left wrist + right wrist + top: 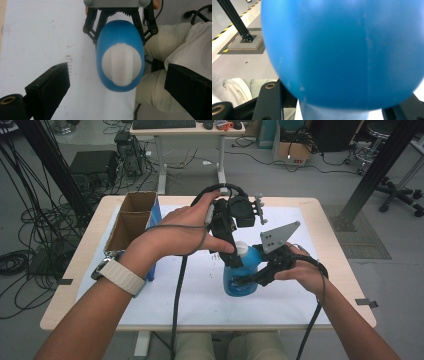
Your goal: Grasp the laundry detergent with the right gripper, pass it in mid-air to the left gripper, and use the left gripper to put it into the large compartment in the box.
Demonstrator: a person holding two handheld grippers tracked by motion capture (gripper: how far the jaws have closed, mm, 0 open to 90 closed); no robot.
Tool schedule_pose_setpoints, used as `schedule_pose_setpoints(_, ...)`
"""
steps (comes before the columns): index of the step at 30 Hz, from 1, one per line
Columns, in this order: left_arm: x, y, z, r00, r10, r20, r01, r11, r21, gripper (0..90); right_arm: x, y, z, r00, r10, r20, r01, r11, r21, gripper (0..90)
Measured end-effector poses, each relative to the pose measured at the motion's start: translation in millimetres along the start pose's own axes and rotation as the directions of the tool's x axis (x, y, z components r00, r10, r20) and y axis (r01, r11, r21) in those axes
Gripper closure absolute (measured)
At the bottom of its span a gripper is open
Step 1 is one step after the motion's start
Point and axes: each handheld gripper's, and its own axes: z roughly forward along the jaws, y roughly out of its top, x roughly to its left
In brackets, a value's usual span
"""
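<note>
Firmly gripped: blue bottle between two grippers

Clamped on the bottle point(240, 272) from its near right side, right gripper point(250, 279) with jaws closed against the blue body, low down. Seen close in the right gripper view as a blue bulge point(347, 50) between the two black jaws. Poised above the white cap point(242, 249), left gripper point(227, 245), pointing down, jaws spread wide and touching nothing. Shown from above in the left gripper view: bottle point(120, 55) upright, cap point(122, 63) midway between the parted jaws, right gripper point(120, 27) hugging both flanks. Standing near the middle of a white mat point(165, 290) on the table point(330, 240). Probably some specks on the mat left of the bottle, too blurred to tell. Well to the left, an open cardboard box point(131, 217) at the mat's edge.
</note>
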Motion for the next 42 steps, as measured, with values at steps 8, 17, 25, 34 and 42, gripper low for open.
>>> schedule_pose_setpoints(8, 0.6, 0.2, 0.6, 1.0000, -0.003, -0.001, 0.003, 1.0000, -0.003, 6.5, 0.4, -0.2, 0.1, 1.0000, 0.000, -0.003, 0.000, 1.000, 0.000, 42.4)
schedule_pose_setpoints(17, 0.8, -0.3, 0.4, 1.0000, -0.006, -0.004, 0.006, 1.0000, -0.003, 6.5, 0.5, -0.4, -0.1, 1.0000, -0.003, 0.000, 0.003, 1.000, -0.003, 42.4)
schedule_pose_setpoints(25, 0.9, -0.1, 0.0, 1.0000, -0.007, -0.006, 0.007, 1.0000, -0.003, 6.5, 0.2, -0.7, 0.0, 1.0000, 0.000, 0.007, 0.000, 1.000, 0.000, 42.4)
schedule_pose_setpoints(34, 0.9, -0.4, 0.0, 0.9999, -0.007, -0.009, 0.007, 1.0000, -0.006, 6.6, -0.2, -0.8, -0.4, 1.0000, -0.004, 0.003, 0.004, 1.000, 0.002, 42.4)
schedule_pose_setpoints(42, 0.6, -0.9, -0.8, 0.9999, -0.009, -0.009, 0.009, 0.9999, -0.005, 6.6, -0.1, -0.9, -0.5, 1.0000, -0.003, 0.006, 0.003, 1.000, 0.004, 42.4)
